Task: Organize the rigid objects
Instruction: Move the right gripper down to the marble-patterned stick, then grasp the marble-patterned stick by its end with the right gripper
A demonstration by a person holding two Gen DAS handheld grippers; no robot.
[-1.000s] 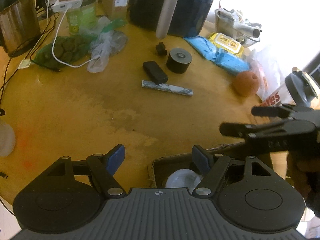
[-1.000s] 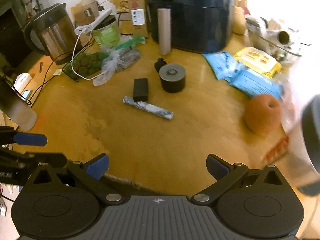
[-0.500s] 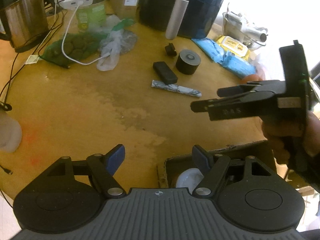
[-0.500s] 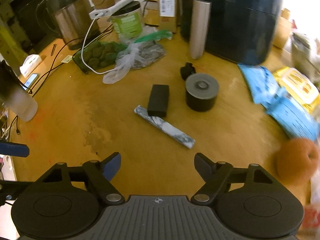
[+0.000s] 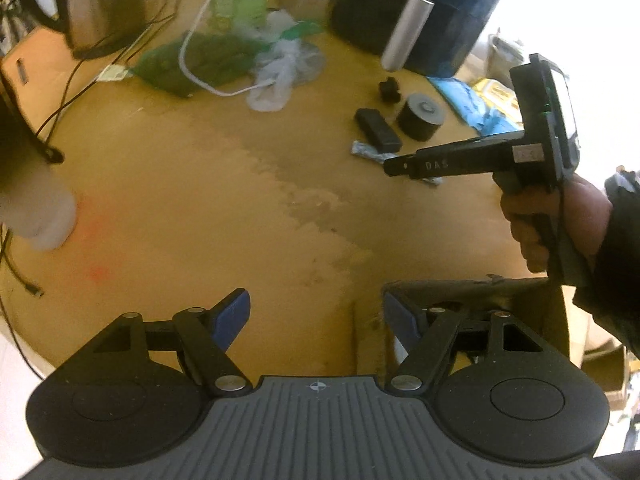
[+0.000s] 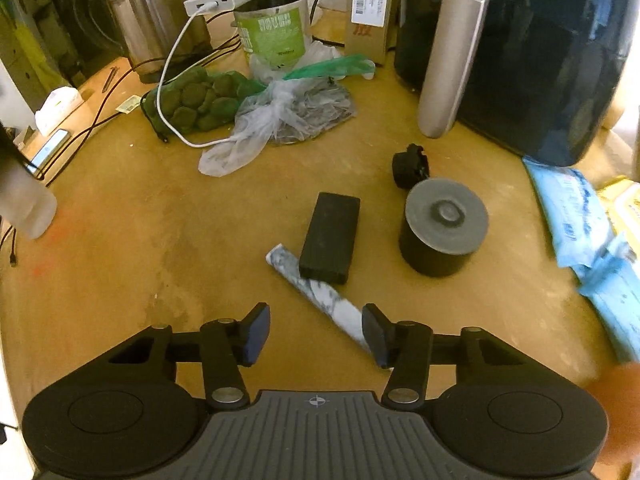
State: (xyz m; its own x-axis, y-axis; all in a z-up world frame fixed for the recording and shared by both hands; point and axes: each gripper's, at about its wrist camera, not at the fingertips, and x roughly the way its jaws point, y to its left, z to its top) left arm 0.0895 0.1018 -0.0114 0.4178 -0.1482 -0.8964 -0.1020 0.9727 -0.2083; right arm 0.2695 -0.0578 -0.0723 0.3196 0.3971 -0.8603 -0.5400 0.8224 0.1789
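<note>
A marbled grey-white bar [image 6: 316,292] lies on the yellow table, its far end tucked under a black rectangular block [image 6: 330,238]. To their right stand a black cylinder with a grey lid [image 6: 442,232] and a small black part [image 6: 410,166]. My right gripper [image 6: 316,334] hovers low over the bar's near end, which lies beside the right fingertip [image 6: 376,336]. Its jaws are closing and the pads press on nothing. In the left wrist view a hand [image 5: 560,220] holds the right gripper [image 5: 394,168] above the bar [image 5: 366,150]. My left gripper [image 5: 316,320] is open and empty, over the cardboard box's [image 5: 472,286] left wall.
A silver tube [image 6: 452,64] leans on the dark air fryer [image 6: 540,52]. At the back left are a kettle [image 6: 160,24], a green jar [image 6: 274,28], a white cable, a net bag [image 6: 196,100] and a plastic bag [image 6: 288,116]. Blue packets [image 6: 580,216] lie right, a frosted bottle [image 6: 24,204] left.
The right gripper has swung in from the right and come down toward the marbled bar, its jaws narrowing. The left gripper has shifted a little sideways and stays open.
</note>
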